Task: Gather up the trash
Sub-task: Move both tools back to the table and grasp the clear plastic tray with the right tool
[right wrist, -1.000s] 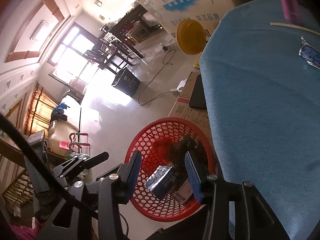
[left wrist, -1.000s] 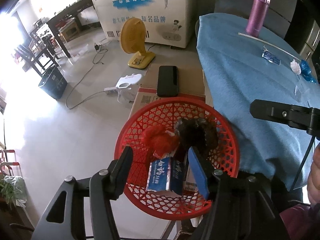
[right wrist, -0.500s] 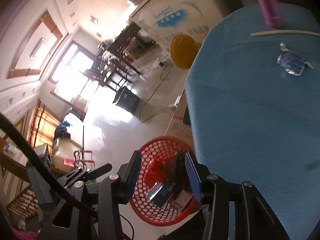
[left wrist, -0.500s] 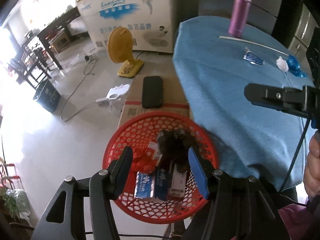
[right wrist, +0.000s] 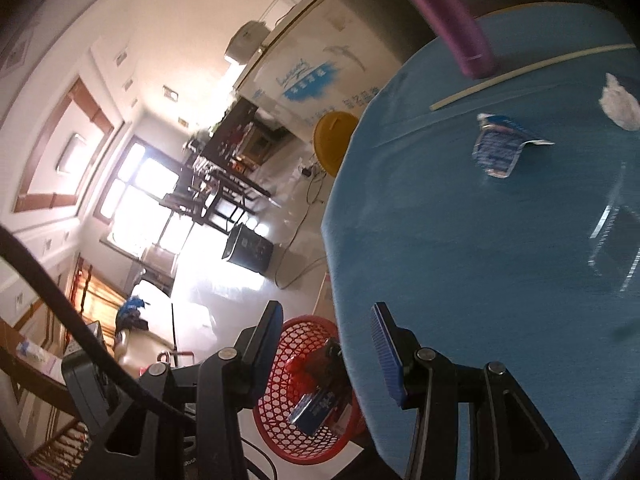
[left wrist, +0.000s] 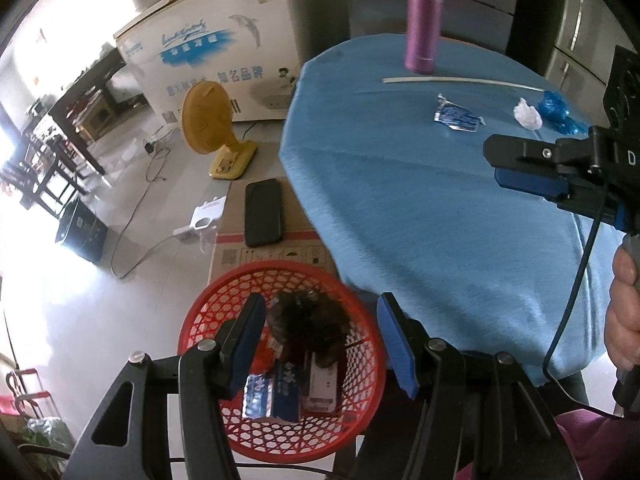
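Left wrist view, left to right. A yellow fan (left wrist: 208, 120) stands on the floor in front of a white freezer (left wrist: 224, 56). A black phone (left wrist: 263, 212) lies on a cardboard box (left wrist: 236, 248) beside the table. The red basket (left wrist: 208, 312) sits on the floor against the table edge, just past the box. It holds a dark crumpled lump (left wrist: 308, 320), blue-and-white cartons (left wrist: 276, 394) and a red scrap (left wrist: 262, 354).

The left gripper (left wrist: 318, 344) hangs above the basket. Its jaws are spread and hold nothing.

The table (left wrist: 400, 184) has a blue cover. On it stand or lie:
- a purple flask (left wrist: 424, 20), upright at the far edge;
- a white rod (left wrist: 460, 82), just in front of the flask;
- a blue wrapper (left wrist: 456, 114), near the rod;
- a white wad (left wrist: 527, 114), touching a blue crumple (left wrist: 558, 110).

The right gripper (left wrist: 532, 168) reaches over the table from the right edge. Only one finger shows here.

Right wrist view. The right gripper (right wrist: 324, 348) is over the table's near edge, jaws spread and empty. The wrapper (right wrist: 498, 150) lies ahead on the cover, well apart from the fingers. The basket (right wrist: 304, 384) shows below, between the fingers.
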`<state>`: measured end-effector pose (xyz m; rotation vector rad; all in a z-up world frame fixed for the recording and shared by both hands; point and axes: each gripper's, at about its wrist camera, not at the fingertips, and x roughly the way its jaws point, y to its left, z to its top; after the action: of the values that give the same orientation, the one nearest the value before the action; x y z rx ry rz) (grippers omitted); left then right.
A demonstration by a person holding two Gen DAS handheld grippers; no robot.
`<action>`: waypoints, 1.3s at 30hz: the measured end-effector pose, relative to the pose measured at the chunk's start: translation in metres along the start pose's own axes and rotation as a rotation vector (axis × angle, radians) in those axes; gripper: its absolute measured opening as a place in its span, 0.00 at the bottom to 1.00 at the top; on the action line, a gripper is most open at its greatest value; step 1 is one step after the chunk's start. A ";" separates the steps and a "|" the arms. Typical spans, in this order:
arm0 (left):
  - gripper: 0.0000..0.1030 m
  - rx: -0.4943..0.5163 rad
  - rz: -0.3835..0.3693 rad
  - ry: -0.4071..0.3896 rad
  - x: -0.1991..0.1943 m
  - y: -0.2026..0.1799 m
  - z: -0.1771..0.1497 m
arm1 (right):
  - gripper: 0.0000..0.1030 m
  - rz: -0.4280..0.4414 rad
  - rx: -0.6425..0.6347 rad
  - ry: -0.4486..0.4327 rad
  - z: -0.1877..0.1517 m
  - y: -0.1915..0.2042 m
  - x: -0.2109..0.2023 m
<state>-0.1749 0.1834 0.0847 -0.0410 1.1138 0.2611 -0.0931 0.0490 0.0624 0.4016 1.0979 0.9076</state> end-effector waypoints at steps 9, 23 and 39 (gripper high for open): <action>0.59 0.080 -0.139 0.045 0.014 -0.052 0.022 | 0.48 -0.128 0.117 -0.134 -0.006 -0.067 -0.074; 0.59 0.120 -0.178 0.029 0.045 -0.079 0.105 | 0.71 -0.256 0.445 -0.199 0.010 -0.158 -0.127; 0.72 0.141 -0.305 0.063 0.105 -0.105 0.195 | 0.71 -0.580 0.458 -0.032 0.047 -0.144 -0.048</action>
<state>0.0644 0.1332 0.0679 -0.0928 1.1687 -0.0920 0.0026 -0.0673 0.0127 0.4341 1.2983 0.1329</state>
